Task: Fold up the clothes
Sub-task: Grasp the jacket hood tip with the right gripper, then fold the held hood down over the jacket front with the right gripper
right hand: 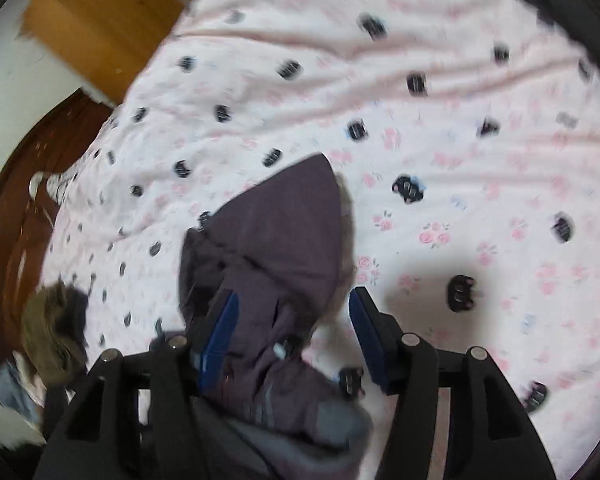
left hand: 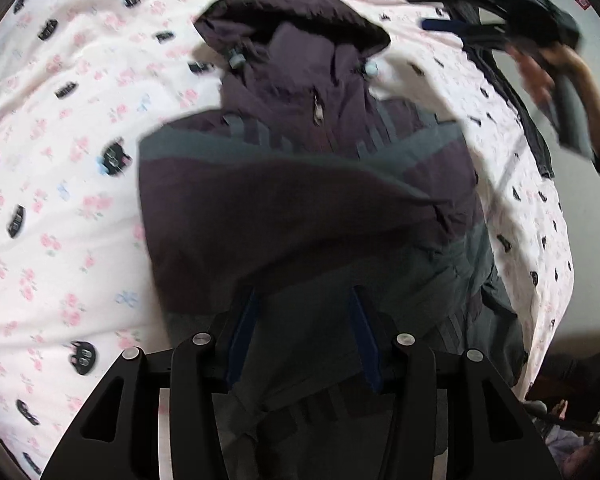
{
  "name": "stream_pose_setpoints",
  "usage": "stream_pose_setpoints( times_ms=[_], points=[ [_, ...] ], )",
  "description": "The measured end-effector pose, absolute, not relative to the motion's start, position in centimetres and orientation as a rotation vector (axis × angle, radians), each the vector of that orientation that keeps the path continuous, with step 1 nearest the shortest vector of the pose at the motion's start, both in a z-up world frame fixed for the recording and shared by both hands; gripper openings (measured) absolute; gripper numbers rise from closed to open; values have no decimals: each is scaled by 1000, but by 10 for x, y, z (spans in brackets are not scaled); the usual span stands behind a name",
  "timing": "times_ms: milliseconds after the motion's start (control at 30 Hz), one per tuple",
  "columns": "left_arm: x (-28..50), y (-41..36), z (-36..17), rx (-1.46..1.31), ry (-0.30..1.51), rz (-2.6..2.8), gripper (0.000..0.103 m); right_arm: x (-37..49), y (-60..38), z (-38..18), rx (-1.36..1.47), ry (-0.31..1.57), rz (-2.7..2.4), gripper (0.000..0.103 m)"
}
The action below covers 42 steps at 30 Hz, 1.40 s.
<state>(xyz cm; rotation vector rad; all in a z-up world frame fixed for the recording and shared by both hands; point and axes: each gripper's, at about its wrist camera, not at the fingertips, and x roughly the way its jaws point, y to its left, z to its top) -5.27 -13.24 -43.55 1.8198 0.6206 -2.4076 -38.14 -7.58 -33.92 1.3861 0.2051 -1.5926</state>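
Left gripper (left hand: pixel 304 336) was clamped on the hem of the purple-and-grey hooded jacket (left hand: pixel 300 184), whose long axis ran straight away from it toward the hood (left hand: pixel 296 20) on the floral bedsheet (left hand: pixel 60 160). Right gripper (right hand: pixel 294 336), farther off near the hood, hung released over it, gripping nothing.

Jacket (left hand: pixel 300 200) hem behind left claw (left hand: pixel 302 336)

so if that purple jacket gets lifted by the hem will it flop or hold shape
Probably flops: the jacket already lies in soft creases on the bedsheet. The puffy hood suggests padding, so it is likely bulky yet light. The smooth shell may slip between jaws.
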Motion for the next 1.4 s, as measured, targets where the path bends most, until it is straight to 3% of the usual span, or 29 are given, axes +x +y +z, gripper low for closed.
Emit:
stream_pose_setpoints(
  times_ms=[167,533,667,733,767,800,933,1133,1267,1400],
  points=[
    [-56,-127,-436,1830,605,-2411,43,-406,-107,-370,1424,202,-1574,59],
    [-60,-134,-438,1843,691,-2387,43,-462,-148,-419,1608,-119,-1326,65],
    [-57,-137,-436,1814,729,-2400,43,-462,-158,-438,1681,-147,-1245,66],
    [-55,-139,-435,1808,753,-2402,43,-455,-160,-436,1626,-108,-1273,56],
    [-54,-140,-435,1809,760,-2399,43,-449,-162,-432,1569,-66,-1291,24],
    [-54,-140,-436,1812,765,-2394,43,-446,-163,-429,1543,-42,-1290,5],
    [-51,-143,-434,1815,772,-2381,43,-429,-152,-403,1409,-9,-1316,5],
    [-42,-146,-426,1798,794,-2362,43,-371,-113,-321,1105,101,-1288,5],
    [-27,-146,-409,1783,833,-2362,43,-306,-74,-268,958,255,-1194,5],
    [0,-157,-383,1726,806,-2351,43,-233,-35,-255,853,471,-1103,5]
  ],
)
